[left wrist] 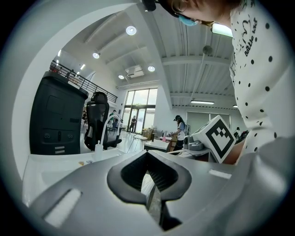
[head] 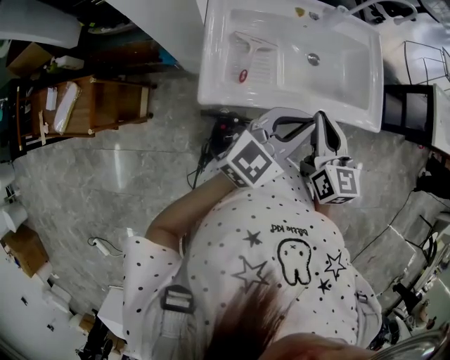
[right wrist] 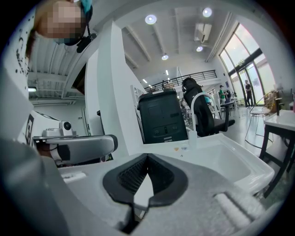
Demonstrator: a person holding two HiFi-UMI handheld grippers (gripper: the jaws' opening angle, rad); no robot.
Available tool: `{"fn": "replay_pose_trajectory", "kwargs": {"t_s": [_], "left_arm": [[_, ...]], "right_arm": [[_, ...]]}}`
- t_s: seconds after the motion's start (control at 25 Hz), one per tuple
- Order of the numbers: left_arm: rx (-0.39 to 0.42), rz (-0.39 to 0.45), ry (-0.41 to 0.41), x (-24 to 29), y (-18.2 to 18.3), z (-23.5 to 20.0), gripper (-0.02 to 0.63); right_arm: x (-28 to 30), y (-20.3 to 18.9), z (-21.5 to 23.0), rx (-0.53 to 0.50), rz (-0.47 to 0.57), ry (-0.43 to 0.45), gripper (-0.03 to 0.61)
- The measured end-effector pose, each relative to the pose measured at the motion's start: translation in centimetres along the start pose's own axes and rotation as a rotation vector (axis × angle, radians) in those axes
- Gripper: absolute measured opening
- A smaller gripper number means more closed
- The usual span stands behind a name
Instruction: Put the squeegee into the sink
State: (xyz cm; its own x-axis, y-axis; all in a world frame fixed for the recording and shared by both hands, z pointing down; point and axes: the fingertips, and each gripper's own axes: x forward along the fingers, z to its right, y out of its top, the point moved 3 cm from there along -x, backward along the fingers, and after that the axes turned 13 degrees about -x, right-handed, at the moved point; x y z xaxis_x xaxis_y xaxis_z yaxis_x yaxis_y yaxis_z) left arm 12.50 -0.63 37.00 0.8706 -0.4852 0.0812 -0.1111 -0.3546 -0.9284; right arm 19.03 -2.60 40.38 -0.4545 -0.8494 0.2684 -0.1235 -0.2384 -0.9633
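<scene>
A white sink (head: 211, 84) is being shown at the top of the head view. It is divided into 2 sections: a ribbed draining section on the left and a deeper basin with a round drain (head: 313, 60) on the right. 1 squeegee (head: 247, 50) is lying flat in the ribbed left section. Its crossbar is toward the back wall and its handle is pointing toward the front rim, with a red mark at the handle end. A faucet (head: 351, 8) is mounted at the back right corner. 2 small items (head: 306, 13) are lying on the back ledge and are too small to be identified.

Both grippers are being held close to the person's dotted shirt (head: 281, 246), just short of the sink's front rim and well apart from the squeegee. The jaws of the left gripper (left wrist: 148, 156) are being held together, and nothing is being gripped between them. The jaws of the right gripper (right wrist: 146, 159) are likewise being held together on nothing. The 2 grippers are positioned just beside each other, and the sink is being faced by the right one.

A wooden rack (head: 112, 105) is standing on the floor to the left of the sink, and a flat white item (head: 65, 105) is lying in it.
</scene>
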Motion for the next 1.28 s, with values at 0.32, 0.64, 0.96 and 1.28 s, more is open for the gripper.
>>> {"fn": "replay_pose_trajectory", "kwargs": {"t_s": [0.32, 0.64, 0.96, 1.28], "left_arm": [[0.024, -0.022, -0.021, 0.3, -0.8, 1.4, -0.001], [0.035, -0.027, -0.045, 0.6, -1.1, 2.5, 0.000], [0.033, -0.033, -0.060, 0.6, -1.3, 3.0, 0.000], [0.030, -0.033, -0.063, 0.6, -1.2, 2.5, 0.000]], "right_arm": [[-1.1, -0.5, 0.1, 0.002, 0.007, -0.006, -0.002], [-2.0, -0.7, 0.5, 0.012, 0.008, -0.022, -0.002], [-2.7, -0.7, 0.6, 0.021, 0.011, -0.042, -0.002], [-2.4, -0.8, 0.5, 0.019, 0.010, -0.048, -0.002]]}}
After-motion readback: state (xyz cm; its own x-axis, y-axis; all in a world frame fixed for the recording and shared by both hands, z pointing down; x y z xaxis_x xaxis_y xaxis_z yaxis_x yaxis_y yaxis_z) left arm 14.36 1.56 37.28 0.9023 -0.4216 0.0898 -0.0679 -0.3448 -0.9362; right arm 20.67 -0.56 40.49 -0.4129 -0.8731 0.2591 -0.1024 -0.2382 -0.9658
